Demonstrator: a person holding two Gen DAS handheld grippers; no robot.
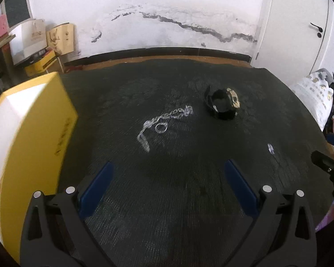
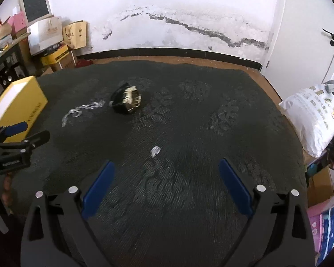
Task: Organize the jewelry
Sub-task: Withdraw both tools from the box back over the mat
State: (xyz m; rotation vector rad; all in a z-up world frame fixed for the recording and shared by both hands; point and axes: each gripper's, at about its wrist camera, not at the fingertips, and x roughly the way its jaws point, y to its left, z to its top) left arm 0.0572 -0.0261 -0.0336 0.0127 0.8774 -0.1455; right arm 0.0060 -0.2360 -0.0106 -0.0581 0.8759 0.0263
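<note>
Jewelry lies scattered over the dark patterned cloth [image 2: 189, 115], none of it yet put away, so by my reckoning the sorting has hardly begun. Biggest thing on the bed is the yellow box [image 1: 33, 133] at the left edge, presumably where the pieces belong, though I cannot see an opening from here. Toward the far middle sits a black wristwatch [image 1: 222, 104] with a pale gold face, curled on its strap. Just left of it trails a silvery chain [image 1: 167, 118], with a small clear ring [image 1: 160, 128] beside its near end; the blur makes it hard to tell whether the two touch. Nearer and to the right, well apart from the rest, lies a tiny glittering piece [image 2: 155, 150], perhaps a ring or an earring.

Both tools hover above the cloth. The left gripper [image 1: 168, 188] has its blue fingers [image 1: 95, 191] spread wide, holding nothing and touching nothing. The right gripper [image 2: 167, 187] is likewise spread wide and empty, with the tiny piece just beyond its tips, so that looks its likeliest first pick.
</note>
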